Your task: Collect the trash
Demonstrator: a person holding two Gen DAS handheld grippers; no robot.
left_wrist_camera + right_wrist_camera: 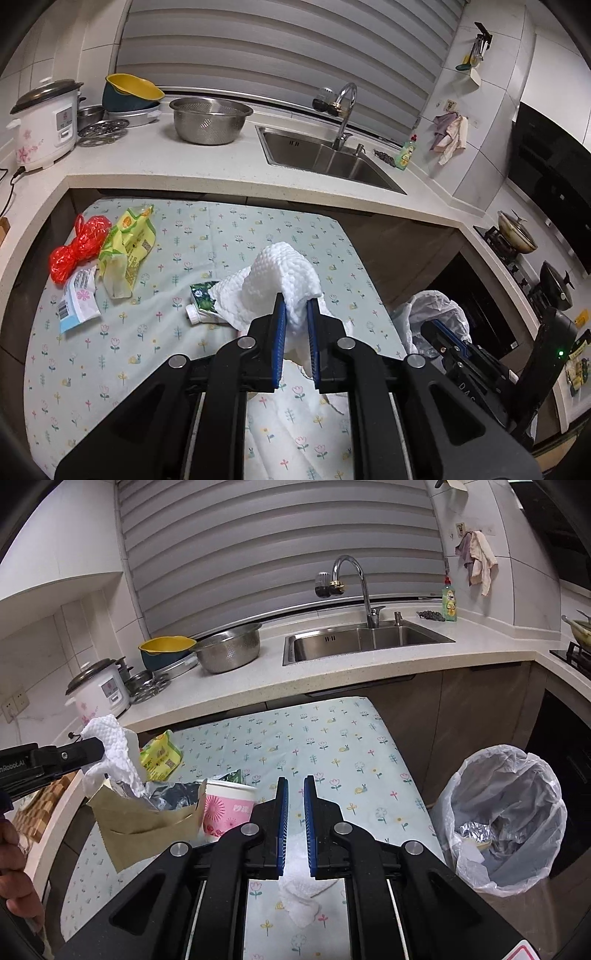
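My left gripper [295, 301] is shut on a white paper towel [282, 277] and holds it above the flowered table [258, 236]; the towel also shows in the right wrist view [110, 746]. My right gripper [295, 781] is nearly closed with a narrow gap, nothing between its tips; a crumpled white tissue [299, 897] lies on the table under it. A bin with a white liner [506, 819] stands right of the table. On the table lie a red bag [75, 251], a yellow wrapper [127, 247], a white label packet [79, 299] and a green carton [201, 299].
A brown paper bag with foil [147, 819] and a pink paper cup [227, 808] stand at the table's left. Behind it runs the counter with a sink [362, 638], steel colander [231, 651], rice cooker [98, 692] and a stove at right [517, 236].
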